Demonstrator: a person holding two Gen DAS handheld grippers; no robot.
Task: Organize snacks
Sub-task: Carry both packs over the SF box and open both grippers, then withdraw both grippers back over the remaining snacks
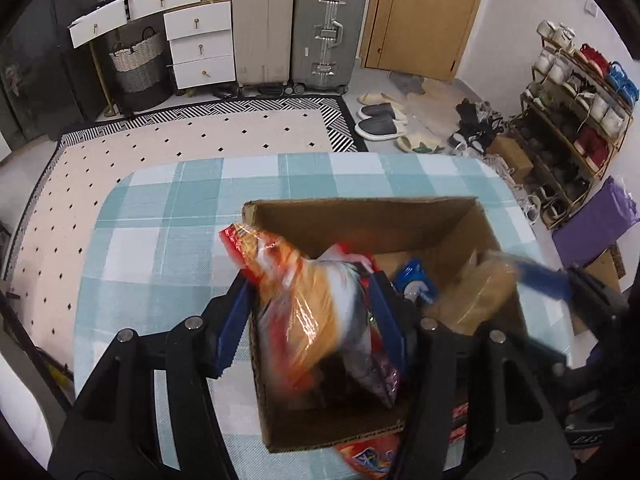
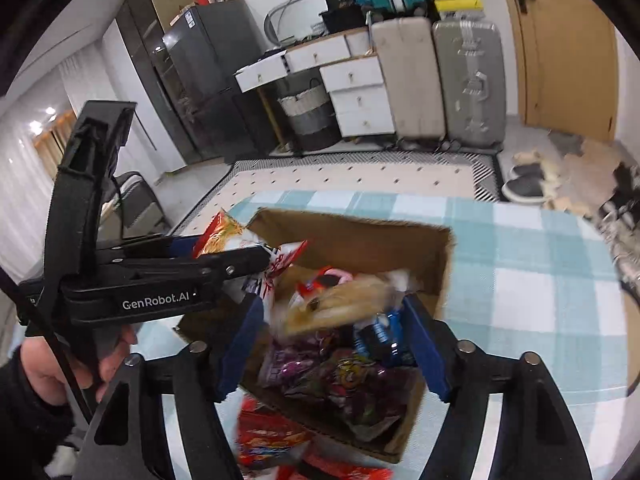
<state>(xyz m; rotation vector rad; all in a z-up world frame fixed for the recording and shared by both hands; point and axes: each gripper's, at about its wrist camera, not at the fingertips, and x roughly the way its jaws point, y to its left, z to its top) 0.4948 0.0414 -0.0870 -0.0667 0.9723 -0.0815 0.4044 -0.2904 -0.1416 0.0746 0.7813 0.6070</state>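
A brown cardboard box point(image 1: 360, 224) stands on the blue checked table point(image 1: 160, 240). My left gripper point(image 1: 310, 280) hangs over the box's left side, shut on a blurred orange, red and white snack bag point(image 1: 312, 312) whose top sticks out past the fingertips. In the right wrist view my right gripper point(image 2: 332, 304) is open above the box point(image 2: 360, 240), with a blurred tan packet point(image 2: 340, 308) between its blue fingers point(image 2: 428, 348) but clear of the pads. The left gripper point(image 2: 256, 256) reaches in from the left there. Blue point(image 2: 384, 328) and purple packets point(image 2: 312, 368) lie inside.
A red snack packet point(image 2: 272, 440) lies on the table by the box's near side. A hand point(image 2: 48, 380) holds the left gripper. Beyond the table are a dotted rug point(image 1: 200, 140), two suitcases point(image 1: 328, 28), white drawers point(image 1: 200, 48), slippers point(image 1: 376, 120) and a shoe rack point(image 1: 572, 112).
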